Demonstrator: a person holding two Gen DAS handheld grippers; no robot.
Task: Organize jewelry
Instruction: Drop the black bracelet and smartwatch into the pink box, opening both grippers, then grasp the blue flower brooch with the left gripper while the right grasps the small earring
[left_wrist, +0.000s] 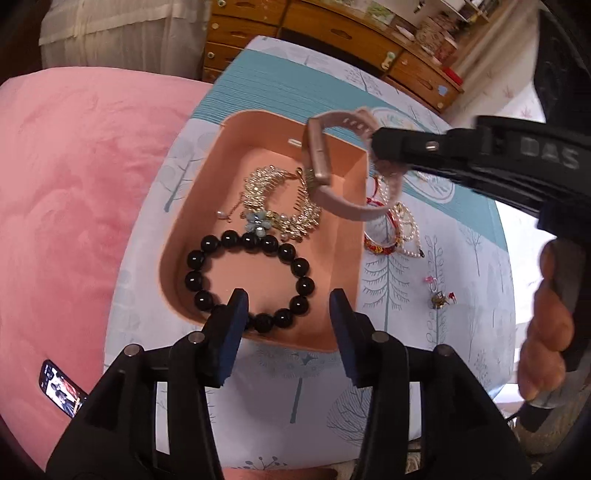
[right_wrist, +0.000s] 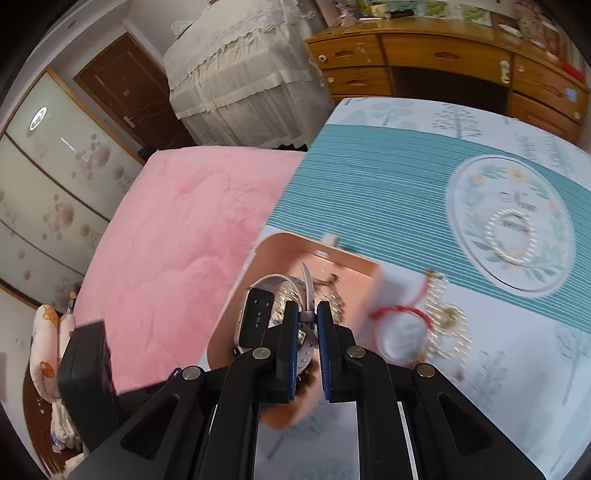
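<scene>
A pink jewelry box (left_wrist: 343, 236) stands open on the patterned tablecloth; it also shows in the right wrist view (right_wrist: 236, 291). Inside lie a black bead bracelet (left_wrist: 249, 280) and a gold hair comb (left_wrist: 280, 203). My right gripper (right_wrist: 307, 317) is shut on the strap of a pink smartwatch (right_wrist: 255, 319) and holds it above the box. In the left wrist view the watch (left_wrist: 317, 155) hangs over the box's far right side. My left gripper (left_wrist: 288, 310) is open and empty over the box's near edge.
Red and pearl bracelets (left_wrist: 391, 232) and a small charm (left_wrist: 439, 297) lie on the cloth right of the box. A pearl ring (right_wrist: 511, 236) sits on the cloth's round emblem. A pink bedspread (left_wrist: 74, 203) lies left, with a phone (left_wrist: 61, 387) on it. Wooden drawers (right_wrist: 443, 62) stand behind.
</scene>
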